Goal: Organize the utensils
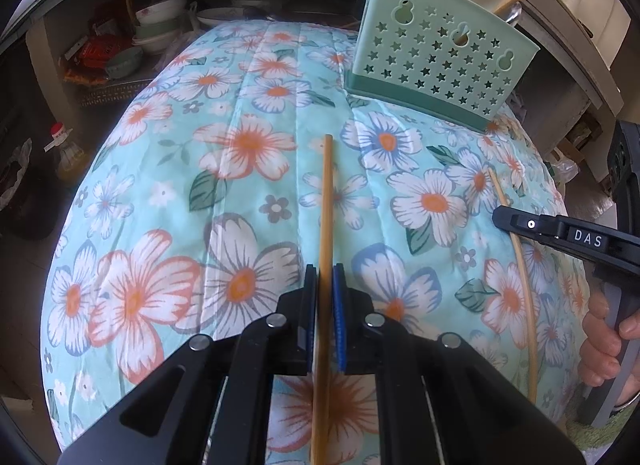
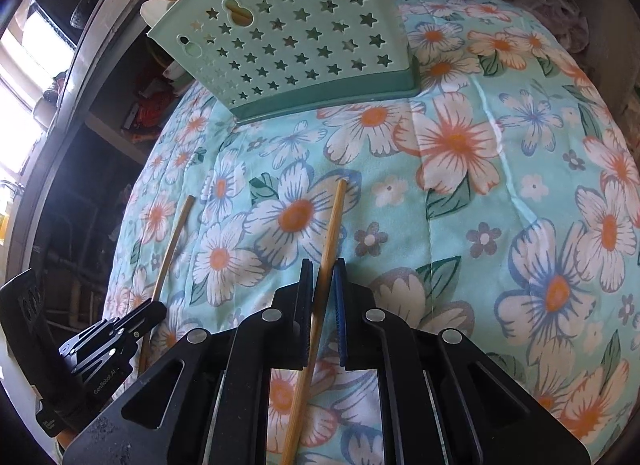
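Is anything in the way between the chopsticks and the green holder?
Nothing visible. Each gripper, left and right, pinches a chopstick; only flowered cloth lies before the green holder.

tablecloth (image 1: 248,193): woven cloth, matt, printed with flowers, creased along fold lines.
utensil holder (image 1: 436,61): moulded plastic, smooth, slight sheen; pale green walls with star cut-outs, darker green base.
left chopstick (image 1: 326,225): wood or bamboo, pale tan, matt, smooth.
right chopstick (image 2: 326,249): same tan wood, matt.
left gripper (image 1: 325,305): black hard plastic, matt; bright metal rivets; ribbed blue pads.
right gripper (image 2: 323,297): black matt plastic, metal rivets, blue pad.
bowls (image 1: 156,25): far left, glossy glazed ceramic.
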`<state>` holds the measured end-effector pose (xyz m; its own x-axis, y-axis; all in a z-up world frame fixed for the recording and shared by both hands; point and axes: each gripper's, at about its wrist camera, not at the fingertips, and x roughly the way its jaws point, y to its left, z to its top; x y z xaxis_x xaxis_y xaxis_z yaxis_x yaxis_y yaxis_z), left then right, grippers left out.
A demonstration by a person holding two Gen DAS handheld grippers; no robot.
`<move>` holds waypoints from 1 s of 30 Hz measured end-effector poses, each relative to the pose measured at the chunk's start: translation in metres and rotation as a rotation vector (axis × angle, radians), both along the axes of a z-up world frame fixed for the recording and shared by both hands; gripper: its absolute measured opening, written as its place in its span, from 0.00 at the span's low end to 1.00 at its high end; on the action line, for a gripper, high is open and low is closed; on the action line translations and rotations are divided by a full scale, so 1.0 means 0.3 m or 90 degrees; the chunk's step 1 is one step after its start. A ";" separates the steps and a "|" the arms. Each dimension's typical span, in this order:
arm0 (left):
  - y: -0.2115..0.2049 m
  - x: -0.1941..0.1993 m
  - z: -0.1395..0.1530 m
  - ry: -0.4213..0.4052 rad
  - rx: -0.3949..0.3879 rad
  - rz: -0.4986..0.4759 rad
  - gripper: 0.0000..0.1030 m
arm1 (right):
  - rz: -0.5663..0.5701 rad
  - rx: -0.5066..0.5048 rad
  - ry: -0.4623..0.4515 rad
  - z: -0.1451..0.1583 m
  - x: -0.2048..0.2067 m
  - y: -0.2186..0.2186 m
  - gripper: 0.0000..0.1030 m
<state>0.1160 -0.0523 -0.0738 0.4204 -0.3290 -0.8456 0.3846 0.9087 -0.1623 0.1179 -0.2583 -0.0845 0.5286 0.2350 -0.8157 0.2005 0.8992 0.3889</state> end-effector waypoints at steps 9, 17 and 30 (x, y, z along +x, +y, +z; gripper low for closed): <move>-0.001 0.000 -0.001 0.000 0.001 0.000 0.07 | 0.016 -0.005 -0.005 0.003 -0.028 0.013 0.05; -0.001 -0.001 -0.003 0.000 0.001 0.000 0.07 | 0.010 -0.001 -0.007 0.000 -0.064 -0.001 0.05; -0.006 -0.017 0.001 -0.020 0.004 -0.009 0.06 | 0.000 0.017 -0.013 -0.002 -0.104 -0.019 0.04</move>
